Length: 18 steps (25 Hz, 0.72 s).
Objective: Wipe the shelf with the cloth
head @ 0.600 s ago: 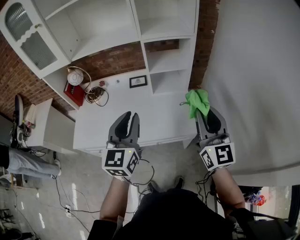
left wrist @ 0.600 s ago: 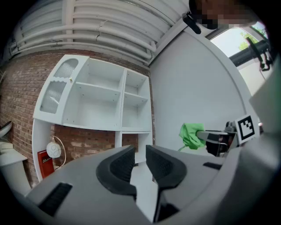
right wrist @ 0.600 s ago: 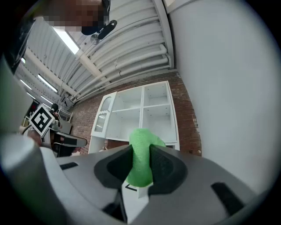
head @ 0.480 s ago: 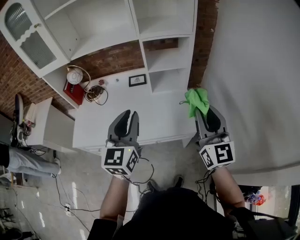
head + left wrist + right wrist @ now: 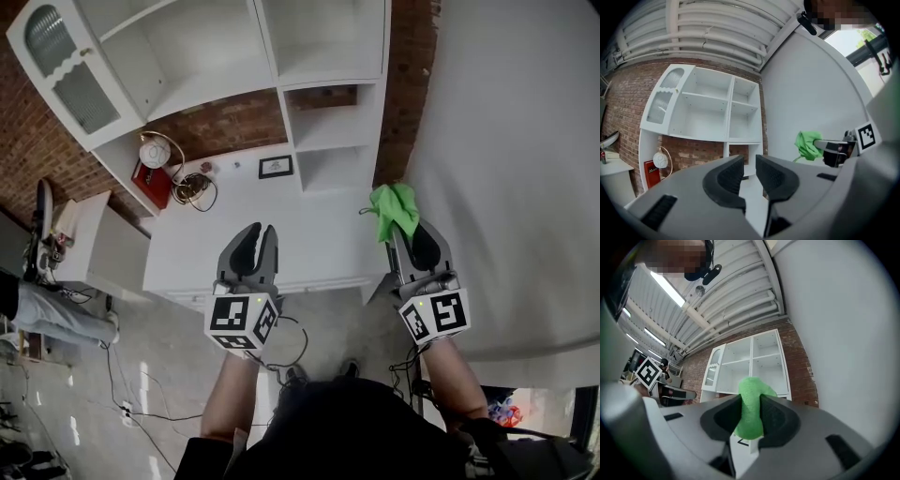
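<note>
A white shelf unit (image 5: 323,122) with open compartments stands on a white counter (image 5: 211,239) against a brick wall. It also shows in the left gripper view (image 5: 717,108) and the right gripper view (image 5: 750,362). My right gripper (image 5: 401,225) hangs off the counter's right front corner, shut on a bunched green cloth (image 5: 395,206). The cloth (image 5: 751,416) fills the space between that gripper's (image 5: 751,401) jaws. My left gripper (image 5: 262,229) hovers over the counter's front edge. Its jaws stand slightly open with nothing between them (image 5: 749,161). From there the cloth (image 5: 806,143) shows at the right.
On the counter's back stand a small framed picture (image 5: 276,167), a red box (image 5: 153,184), a white globe (image 5: 150,154) and a wire tangle (image 5: 192,187). A glass-fronted door (image 5: 66,70) is upper left. A plain white wall (image 5: 506,141) rises at right. A low white table (image 5: 94,248) and floor cables are left.
The head view has shifted a little, so the shelf sits slightly higher in the frame. Both grippers hold about the same places, and the cloth stays in the right one.
</note>
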Each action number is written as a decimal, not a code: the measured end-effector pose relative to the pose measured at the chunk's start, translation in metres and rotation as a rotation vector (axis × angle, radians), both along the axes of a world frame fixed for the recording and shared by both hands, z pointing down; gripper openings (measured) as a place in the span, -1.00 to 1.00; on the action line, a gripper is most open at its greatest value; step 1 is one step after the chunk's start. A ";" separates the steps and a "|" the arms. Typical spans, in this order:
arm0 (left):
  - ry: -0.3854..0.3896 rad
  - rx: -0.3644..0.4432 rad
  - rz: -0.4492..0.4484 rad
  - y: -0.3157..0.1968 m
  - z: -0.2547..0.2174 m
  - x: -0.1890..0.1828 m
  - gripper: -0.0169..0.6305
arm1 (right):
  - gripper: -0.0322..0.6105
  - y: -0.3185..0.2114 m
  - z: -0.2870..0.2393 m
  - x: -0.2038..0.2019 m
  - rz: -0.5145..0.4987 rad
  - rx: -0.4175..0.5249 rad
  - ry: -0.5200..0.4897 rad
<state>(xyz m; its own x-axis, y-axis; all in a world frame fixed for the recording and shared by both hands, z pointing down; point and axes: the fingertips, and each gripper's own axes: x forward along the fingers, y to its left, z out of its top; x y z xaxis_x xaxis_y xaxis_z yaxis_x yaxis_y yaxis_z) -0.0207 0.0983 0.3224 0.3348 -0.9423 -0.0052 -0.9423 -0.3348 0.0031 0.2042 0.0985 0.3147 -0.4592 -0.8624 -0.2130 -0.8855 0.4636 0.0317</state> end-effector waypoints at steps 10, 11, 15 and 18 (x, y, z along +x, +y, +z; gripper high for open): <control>-0.023 -0.024 -0.049 0.005 0.008 0.012 -0.71 | -0.62 -0.007 -0.002 0.016 -0.088 0.003 -0.089; -0.023 -0.029 -0.056 0.003 0.010 0.009 -0.71 | -0.62 -0.009 0.000 0.015 -0.090 0.001 -0.086; -0.014 -0.047 -0.061 -0.007 0.018 0.003 -0.71 | -0.61 -0.018 0.009 0.008 -0.092 -0.011 -0.067; 0.003 -0.054 -0.029 -0.017 0.021 0.008 -0.71 | -0.61 -0.026 0.014 0.006 -0.079 -0.027 -0.058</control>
